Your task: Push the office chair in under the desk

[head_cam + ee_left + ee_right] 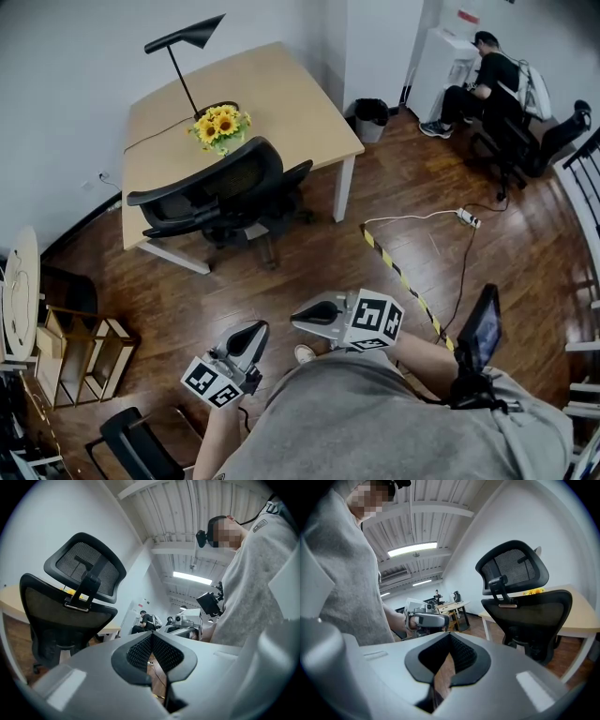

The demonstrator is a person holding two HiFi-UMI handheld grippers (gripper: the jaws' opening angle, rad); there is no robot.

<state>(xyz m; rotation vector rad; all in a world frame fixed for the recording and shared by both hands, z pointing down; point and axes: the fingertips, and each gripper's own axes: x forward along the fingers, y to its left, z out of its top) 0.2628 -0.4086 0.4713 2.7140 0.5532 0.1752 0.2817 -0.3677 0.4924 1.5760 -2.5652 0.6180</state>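
A black mesh office chair [220, 192] stands at the front edge of a light wooden desk [272, 94], its back toward me and its seat partly under the top. Both grippers hang well short of it over the dark wood floor. My left gripper [255, 330] is shut and holds nothing; its own view has the closed jaws [152, 637] with the chair [65, 616] off to the left. My right gripper [298, 319] is also shut and empty; in its own view the closed jaws [450, 637] point past the chair [525, 611] on the right.
On the desk stand a black lamp [183, 42] and a pot of sunflowers [220, 124]. A bin [372, 117] sits by the desk's right leg. Striped floor tape [403, 277] and a power strip [467, 217] lie to the right. A wooden shelf [84, 361] stands left.
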